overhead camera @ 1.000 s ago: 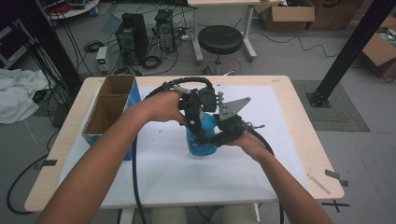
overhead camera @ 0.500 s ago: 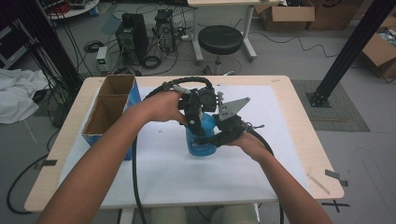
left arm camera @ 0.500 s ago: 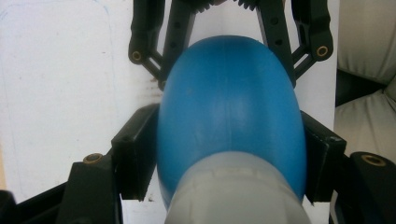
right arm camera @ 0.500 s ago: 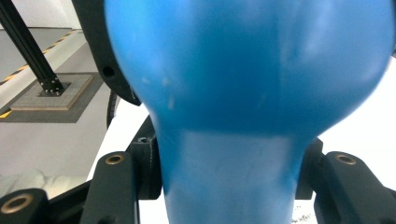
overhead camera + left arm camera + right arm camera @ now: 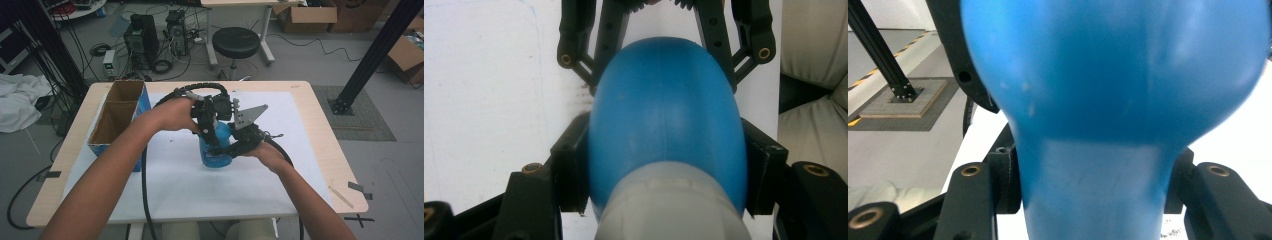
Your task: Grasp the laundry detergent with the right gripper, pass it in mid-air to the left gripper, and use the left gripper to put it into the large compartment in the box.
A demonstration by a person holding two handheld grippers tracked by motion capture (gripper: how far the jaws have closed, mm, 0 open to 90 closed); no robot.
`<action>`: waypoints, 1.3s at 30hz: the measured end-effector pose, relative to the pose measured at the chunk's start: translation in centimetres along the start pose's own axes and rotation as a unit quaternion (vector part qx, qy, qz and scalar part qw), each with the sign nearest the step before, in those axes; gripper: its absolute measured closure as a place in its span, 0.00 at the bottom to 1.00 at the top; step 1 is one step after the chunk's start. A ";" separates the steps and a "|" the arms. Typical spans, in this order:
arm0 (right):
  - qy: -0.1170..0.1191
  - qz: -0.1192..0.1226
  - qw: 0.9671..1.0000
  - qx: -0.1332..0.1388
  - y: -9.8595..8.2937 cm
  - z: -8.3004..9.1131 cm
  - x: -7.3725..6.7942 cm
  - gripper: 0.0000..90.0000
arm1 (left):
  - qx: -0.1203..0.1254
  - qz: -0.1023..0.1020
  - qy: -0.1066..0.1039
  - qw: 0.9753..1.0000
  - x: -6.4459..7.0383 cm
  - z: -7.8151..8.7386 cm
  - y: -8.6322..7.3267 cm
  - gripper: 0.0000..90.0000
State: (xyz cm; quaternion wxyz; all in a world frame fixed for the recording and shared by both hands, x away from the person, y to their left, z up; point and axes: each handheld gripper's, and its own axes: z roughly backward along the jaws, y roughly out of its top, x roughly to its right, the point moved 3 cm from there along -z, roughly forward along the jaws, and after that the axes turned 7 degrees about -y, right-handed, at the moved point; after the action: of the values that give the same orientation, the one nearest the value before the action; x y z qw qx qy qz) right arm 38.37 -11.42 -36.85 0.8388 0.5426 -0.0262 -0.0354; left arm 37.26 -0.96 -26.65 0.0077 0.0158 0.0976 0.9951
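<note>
Blue bottle (image 5: 216, 149) mid-table on the white mat (image 5: 300, 150), pinched by left gripper (image 5: 664, 165) and right gripper (image 5: 1093, 185) jaws, cardboard box (image 5: 116, 120) at 9 o'clock, open mat toward 3 and 6 o'clock edges.

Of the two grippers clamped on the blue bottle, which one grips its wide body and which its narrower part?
The left gripper clamps the blue bottle across its wide rounded body; the right gripper grips the narrower part below the bulge.

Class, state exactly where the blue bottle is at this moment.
In the high view the blue bottle stands mid-table on the white mat, clamped between the left gripper and right gripper, right of the cardboard box.
</note>
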 end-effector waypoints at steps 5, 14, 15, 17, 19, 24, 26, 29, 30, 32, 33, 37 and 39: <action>0.000 0.000 1.000 0.001 0.0 0.0 0.0 0.49 | 0.003 -0.001 0.002 1.000 0.1 0.1 0.1 0.42; -0.030 -0.010 1.000 -0.001 0.3 0.5 -0.2 0.27 | -0.003 -0.013 0.009 1.000 0.6 0.5 0.4 0.42; -0.030 -0.014 0.999 -0.003 0.2 0.8 -0.2 0.26 | -0.005 -0.012 0.010 1.000 0.7 0.6 0.4 0.42; -0.033 -0.019 0.999 -0.011 -0.1 1.3 -0.2 0.22 | -0.007 -0.008 0.012 1.000 0.7 0.8 0.3 0.42; -0.040 -0.025 0.999 -0.022 -0.5 1.9 -0.2 0.19 | -0.008 0.001 0.017 1.000 0.7 1.1 0.0 0.42; -0.054 -0.042 0.997 -0.048 -1.6 3.6 -0.2 0.18 | -0.001 0.039 0.026 0.999 0.7 2.0 -1.0 0.42; -0.061 -0.049 0.995 -0.065 -2.0 4.4 -0.3 0.18 | 0.000 0.068 0.032 0.997 0.5 2.5 -1.5 0.42; -0.074 -0.056 0.991 -0.096 -2.5 5.8 -0.3 0.17 | 0.000 0.108 0.044 0.993 0.3 3.1 -2.1 0.42; -0.078 -0.057 0.990 -0.107 -2.6 6.2 -0.3 0.17 | 0.003 0.123 0.047 0.991 0.2 3.4 -2.3 0.42; -0.083 -0.059 0.987 -0.128 -2.9 7.0 -0.4 0.17 | 0.012 0.162 0.051 0.985 -0.1 3.9 -2.7 0.42; -0.085 -0.059 0.985 -0.137 -3.0 7.3 -0.5 0.17 | 0.015 0.174 0.052 0.983 -0.2 4.1 -2.8 0.42; -0.086 -0.054 0.979 -0.176 -3.3 8.6 -0.9 0.17 | 0.024 0.238 0.068 0.969 -0.6 5.0 -3.6 0.42; -0.089 -0.051 0.977 -0.188 -3.3 9.2 -0.9 0.17 | 0.024 0.263 0.077 0.961 -0.7 5.2 -4.0 0.42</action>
State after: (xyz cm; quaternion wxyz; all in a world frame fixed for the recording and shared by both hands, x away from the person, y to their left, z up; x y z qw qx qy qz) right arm 36.57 -21.01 -36.08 0.9173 0.3706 -0.0659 -0.1300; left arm 38.20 3.92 -22.33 -0.2623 -0.0355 0.1139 0.9576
